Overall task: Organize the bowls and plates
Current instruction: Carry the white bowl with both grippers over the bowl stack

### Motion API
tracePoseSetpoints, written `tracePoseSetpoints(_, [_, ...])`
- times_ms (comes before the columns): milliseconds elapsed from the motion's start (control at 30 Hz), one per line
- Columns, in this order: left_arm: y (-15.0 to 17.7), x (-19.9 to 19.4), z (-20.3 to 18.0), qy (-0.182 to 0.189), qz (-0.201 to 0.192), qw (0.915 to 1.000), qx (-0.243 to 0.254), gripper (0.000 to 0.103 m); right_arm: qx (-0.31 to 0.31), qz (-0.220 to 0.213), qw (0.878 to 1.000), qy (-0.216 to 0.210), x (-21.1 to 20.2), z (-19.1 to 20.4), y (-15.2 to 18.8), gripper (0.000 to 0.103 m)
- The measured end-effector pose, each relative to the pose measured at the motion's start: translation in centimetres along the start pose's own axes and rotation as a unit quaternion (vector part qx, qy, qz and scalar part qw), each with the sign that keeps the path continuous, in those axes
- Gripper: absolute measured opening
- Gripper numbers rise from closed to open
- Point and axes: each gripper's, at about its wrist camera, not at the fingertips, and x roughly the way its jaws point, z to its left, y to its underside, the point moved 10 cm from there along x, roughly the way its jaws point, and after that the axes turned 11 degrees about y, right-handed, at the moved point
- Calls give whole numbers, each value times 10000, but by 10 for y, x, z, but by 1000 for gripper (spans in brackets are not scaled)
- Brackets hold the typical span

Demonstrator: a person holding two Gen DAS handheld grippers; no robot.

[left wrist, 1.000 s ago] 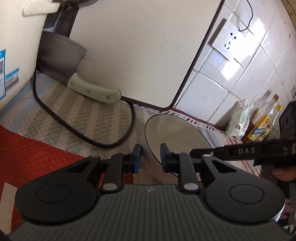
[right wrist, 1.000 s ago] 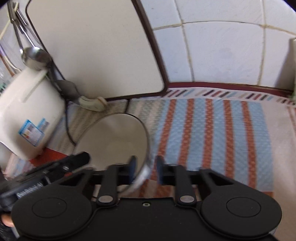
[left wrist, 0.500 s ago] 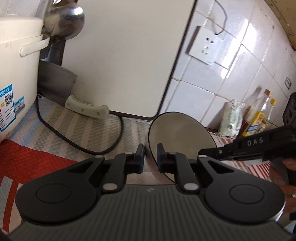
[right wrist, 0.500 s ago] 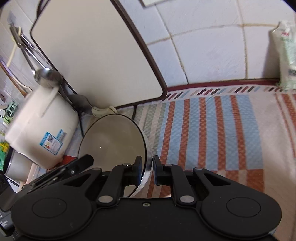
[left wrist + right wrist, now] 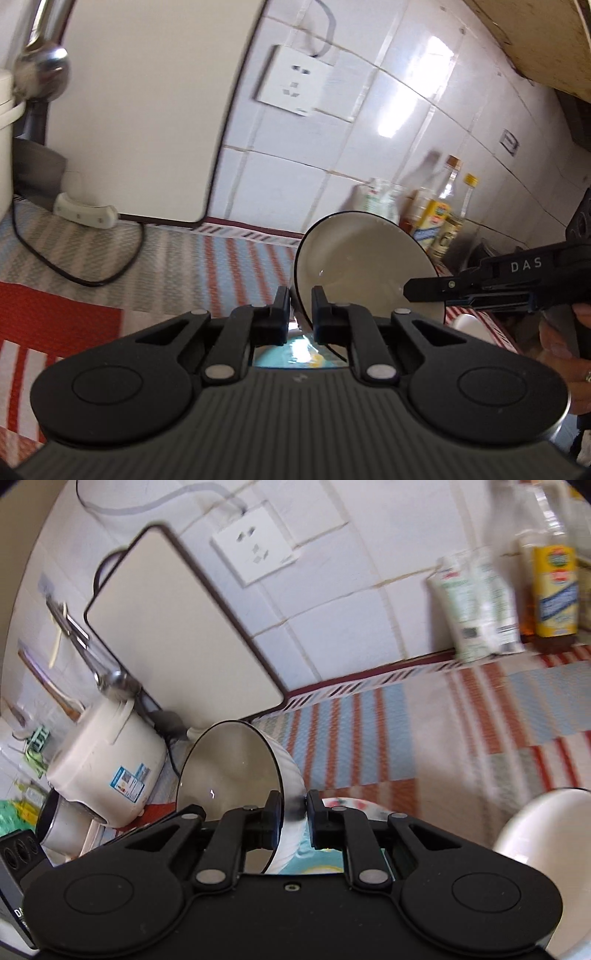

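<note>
Together both grippers hold one white bowl [image 5: 364, 266] with a dark rim, tipped on its side in the air above the striped cloth [image 5: 207, 273] on the counter. The left gripper [image 5: 298, 310] has just been closing and is clamped on the bowl's rim at its near edge, the rim pinched between the two pads. The right gripper [image 5: 291, 812] is likewise clamped on the opposite wall of the bowl, one pad inside and one on the ribbed outside; in the left wrist view its black body marked DAS reaches in from the right, with a hand [image 5: 565, 332] on its handle. Beneath the bowl a pale blue patterned dish [image 5: 321, 864] shows between the gripper's arms, and a white bowl [image 5: 546, 830] sits near it at the right edge. Further off, a large cream cutting board [image 5: 177, 627] leans on the tiled wall beside a wall socket [image 5: 255, 544]. A cream rice cooker [image 5: 105, 764] stands at the left, and bottles [image 5: 439, 214] and a pouch [image 5: 476, 609] stand against the wall at the right
</note>
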Motion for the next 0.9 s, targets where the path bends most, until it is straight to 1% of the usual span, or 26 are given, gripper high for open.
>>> tracePoseSetpoints(167, [7, 18, -54, 330, 109, 9992, 186, 11, 176, -341, 9990, 208, -49, -39, 0, 20])
tracePoseSetpoints(233, [10, 30, -75, 473, 184, 9984, 234, 11, 237, -470, 9980, 352, -66, -58, 1, 20])
tracePoseSetpoints(400, [27, 63, -117, 712, 461, 9958, 344, 11, 511, -631, 9946, 649, -90, -111, 6, 20])
tracePoseSetpoints(567, [46, 95, -138, 705, 728, 9938, 448, 11, 785, -625, 9918, 790, -92, -159, 15, 20])
tracePoseSetpoints(667, [58, 111, -142, 652, 905, 9923, 535, 11, 687, -632, 9917, 886, -86, -178, 25, 20])
tracePoseSetpoints(767, [68, 121, -145, 581, 1102, 9897, 701, 11, 676, -660, 9915, 898, -78, -191, 33, 20])
tracePoseSetpoints(900, [73, 127, -149, 483, 1188, 9870, 969, 11, 486, -786, 9912, 952, -73, -195, 38, 19])
